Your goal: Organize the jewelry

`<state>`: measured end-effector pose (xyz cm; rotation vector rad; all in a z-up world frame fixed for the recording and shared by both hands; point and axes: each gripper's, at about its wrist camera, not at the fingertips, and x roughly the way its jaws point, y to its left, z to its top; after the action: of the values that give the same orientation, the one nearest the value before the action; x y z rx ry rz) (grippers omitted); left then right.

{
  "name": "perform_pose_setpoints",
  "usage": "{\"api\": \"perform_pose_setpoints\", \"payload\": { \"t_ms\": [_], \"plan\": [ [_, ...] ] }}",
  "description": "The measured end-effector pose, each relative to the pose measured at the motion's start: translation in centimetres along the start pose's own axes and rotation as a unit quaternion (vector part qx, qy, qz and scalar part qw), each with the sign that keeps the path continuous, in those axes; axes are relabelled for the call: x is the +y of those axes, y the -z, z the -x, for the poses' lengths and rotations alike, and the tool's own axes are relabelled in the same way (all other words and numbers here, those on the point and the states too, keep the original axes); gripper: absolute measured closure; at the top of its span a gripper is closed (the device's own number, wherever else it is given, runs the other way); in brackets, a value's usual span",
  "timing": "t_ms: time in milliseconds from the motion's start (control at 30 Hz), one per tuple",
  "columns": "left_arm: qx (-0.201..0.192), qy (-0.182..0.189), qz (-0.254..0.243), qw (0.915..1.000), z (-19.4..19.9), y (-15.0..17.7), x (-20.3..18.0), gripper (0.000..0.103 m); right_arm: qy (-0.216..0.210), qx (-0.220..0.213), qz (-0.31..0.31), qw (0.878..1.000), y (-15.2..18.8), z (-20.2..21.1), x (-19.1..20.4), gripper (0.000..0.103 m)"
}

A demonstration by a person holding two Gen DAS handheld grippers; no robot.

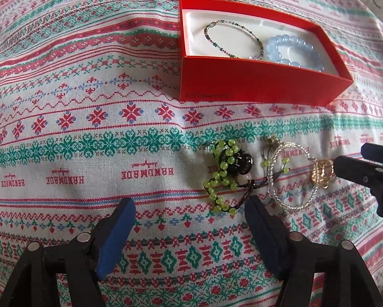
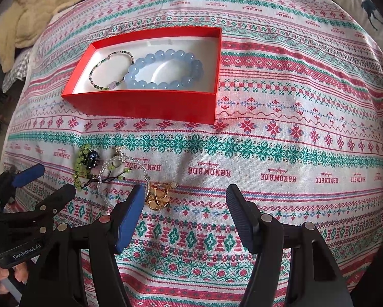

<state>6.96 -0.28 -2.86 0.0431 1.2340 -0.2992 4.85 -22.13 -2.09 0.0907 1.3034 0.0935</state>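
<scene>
A red box (image 1: 255,81) (image 2: 145,105) lies on the patterned cloth and holds a thin beaded bracelet (image 1: 232,38) (image 2: 109,69) and a blue bead bracelet (image 1: 291,51) (image 2: 163,69). On the cloth in front of it lie a green bead bracelet with a black charm (image 1: 224,174) (image 2: 86,163), a clear bead bracelet (image 1: 291,176) (image 2: 119,171) and a gold ring piece (image 1: 321,174) (image 2: 158,194). My left gripper (image 1: 188,204) is open, its right fingertip touching the green bracelet's cord. My right gripper (image 2: 186,192) is open, with the gold piece next to its left fingertip.
A beige blanket (image 2: 35,12) lies at the far left edge of the bed. A pillow with a deer print (image 2: 365,7) sits at the far right. Plush toys show at the top edge. The cloth (image 2: 293,102) stretches right of the box.
</scene>
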Motion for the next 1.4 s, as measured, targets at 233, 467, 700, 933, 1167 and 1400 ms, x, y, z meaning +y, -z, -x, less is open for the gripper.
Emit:
{"api": "perform_pose_setpoints", "payload": {
  "t_ms": [233,467,700,933,1167,1400],
  "plan": [
    [0.006,0.061,0.046,0.9971,-0.4,-1.1,1.6,0.068,-0.001,0.005,-0.002,1.000,-0.5,-0.4,0.0,0.034],
    [0.002,0.064,0.050,0.9967,-1.7,-1.6,0.9,0.081,-0.006,0.007,0.003,1.000,-0.8,-0.8,0.6,0.034],
    [0.009,0.046,0.038,0.9981,-2.9,-1.9,-0.6,0.098,-0.008,0.002,-0.004,1.000,-0.7,-0.5,0.1,0.034],
    [-0.006,0.036,0.022,0.9991,-1.7,-1.3,-0.5,0.103,-0.012,-0.008,0.014,1.000,-0.7,-0.3,1.1,0.034],
    [-0.027,0.037,0.008,0.9989,0.2,-0.3,0.0,0.103,-0.028,-0.030,0.065,0.997,-0.3,0.0,3.3,0.034],
    [-0.054,0.037,-0.035,0.9973,0.8,1.7,0.9,0.099,-0.025,-0.069,0.182,0.980,1.7,-1.1,6.1,0.034]
  ]
}}
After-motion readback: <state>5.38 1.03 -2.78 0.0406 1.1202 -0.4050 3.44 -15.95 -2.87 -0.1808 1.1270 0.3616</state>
